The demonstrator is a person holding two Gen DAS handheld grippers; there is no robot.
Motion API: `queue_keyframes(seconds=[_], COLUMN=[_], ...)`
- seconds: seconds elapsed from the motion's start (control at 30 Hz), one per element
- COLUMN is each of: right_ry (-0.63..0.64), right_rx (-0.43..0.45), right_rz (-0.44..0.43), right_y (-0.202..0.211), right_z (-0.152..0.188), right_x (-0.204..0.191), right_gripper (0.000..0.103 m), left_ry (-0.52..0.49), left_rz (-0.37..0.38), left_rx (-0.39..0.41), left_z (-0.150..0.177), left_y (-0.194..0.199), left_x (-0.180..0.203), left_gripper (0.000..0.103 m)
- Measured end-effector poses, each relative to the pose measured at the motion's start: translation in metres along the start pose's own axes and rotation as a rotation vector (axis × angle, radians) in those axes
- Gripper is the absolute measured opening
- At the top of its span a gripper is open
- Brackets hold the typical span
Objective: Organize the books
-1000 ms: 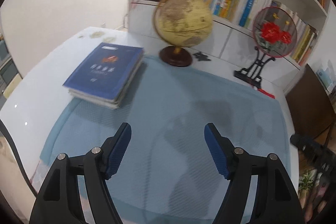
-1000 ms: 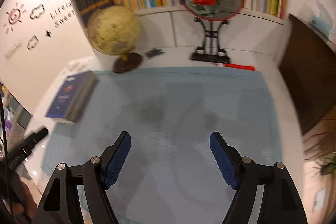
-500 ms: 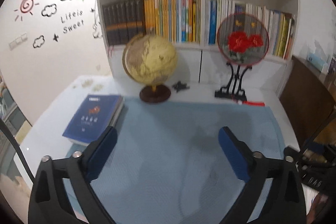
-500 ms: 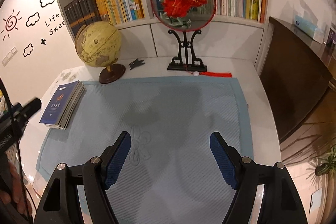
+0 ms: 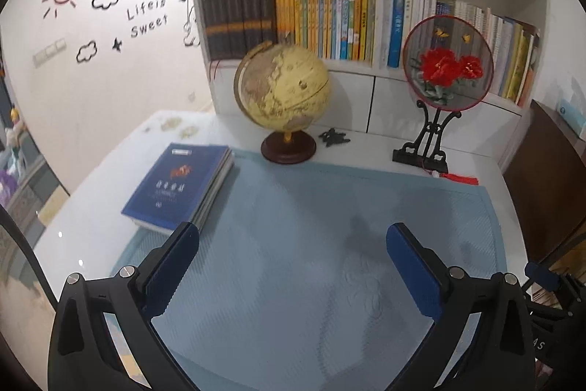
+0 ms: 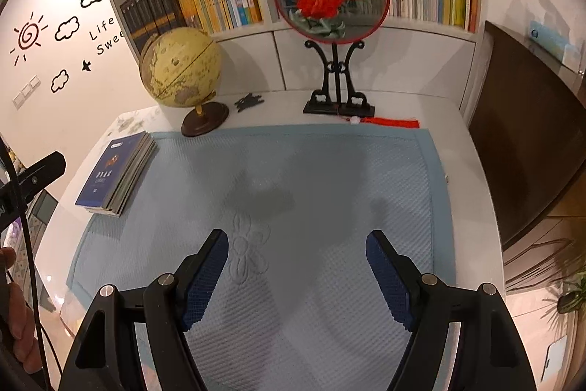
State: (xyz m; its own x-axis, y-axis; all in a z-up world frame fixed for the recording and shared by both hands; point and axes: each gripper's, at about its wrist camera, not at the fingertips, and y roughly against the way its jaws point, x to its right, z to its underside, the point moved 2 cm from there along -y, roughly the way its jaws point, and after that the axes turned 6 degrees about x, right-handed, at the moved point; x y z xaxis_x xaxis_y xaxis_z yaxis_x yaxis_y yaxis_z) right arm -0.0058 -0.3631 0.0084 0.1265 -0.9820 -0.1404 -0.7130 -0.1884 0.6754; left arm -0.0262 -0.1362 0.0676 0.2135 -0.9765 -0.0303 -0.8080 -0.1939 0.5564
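Observation:
A stack of books with a blue cover on top [image 5: 179,184] lies flat at the left edge of the light blue mat [image 5: 311,244]; it also shows in the right wrist view [image 6: 115,173]. My left gripper [image 5: 293,268] is open and empty, above the mat, just right of and nearer than the stack. My right gripper [image 6: 296,275] is open and empty over the mat's near middle, well right of the stack. The white bookshelf [image 5: 377,6] behind the desk holds rows of upright books.
A yellow globe [image 5: 284,98] on a dark base stands at the mat's far edge. A round fan with red flowers on a black stand [image 5: 445,68] stands to its right, with a red tassel [image 6: 388,122]. A small black object [image 5: 331,137] lies between them. A dark cabinet [image 6: 531,134] is at right.
Both grippers have pulled back and tilted up from the mat, so the shelves now show more. The left view has drawn slightly closer to the stack again. Both stay open.

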Motion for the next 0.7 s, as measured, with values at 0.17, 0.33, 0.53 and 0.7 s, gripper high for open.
queue_keyframes(seconds=[0.17, 0.33, 0.53, 0.7], right_ry=[0.086, 0.107, 0.087, 0.086], right_rx=[0.028, 0.025, -0.003, -0.037], right_rz=[0.062, 0.037, 0.044, 0.054], right_y=[0.003, 0.003, -0.001, -0.007], right_z=[0.001, 0.005, 0.008, 0.009], right_x=[-0.009, -0.014, -0.008, -0.008], right_gripper=[0.076, 0.076, 0.076, 0.076], left_ry=[-0.028, 0.000, -0.014, -0.024], left_rz=[-0.047, -0.027, -0.029, -0.012], left_rx=[-0.020, -0.021, -0.030, -0.041], left_z=[0.004, 0.003, 0.009, 0.012], left_y=[-0.002, 0.003, 0.002, 0.000], left_x=[0.001, -0.002, 0.000, 0.004], left_gripper=[0.102, 0.102, 0.102, 0.102])
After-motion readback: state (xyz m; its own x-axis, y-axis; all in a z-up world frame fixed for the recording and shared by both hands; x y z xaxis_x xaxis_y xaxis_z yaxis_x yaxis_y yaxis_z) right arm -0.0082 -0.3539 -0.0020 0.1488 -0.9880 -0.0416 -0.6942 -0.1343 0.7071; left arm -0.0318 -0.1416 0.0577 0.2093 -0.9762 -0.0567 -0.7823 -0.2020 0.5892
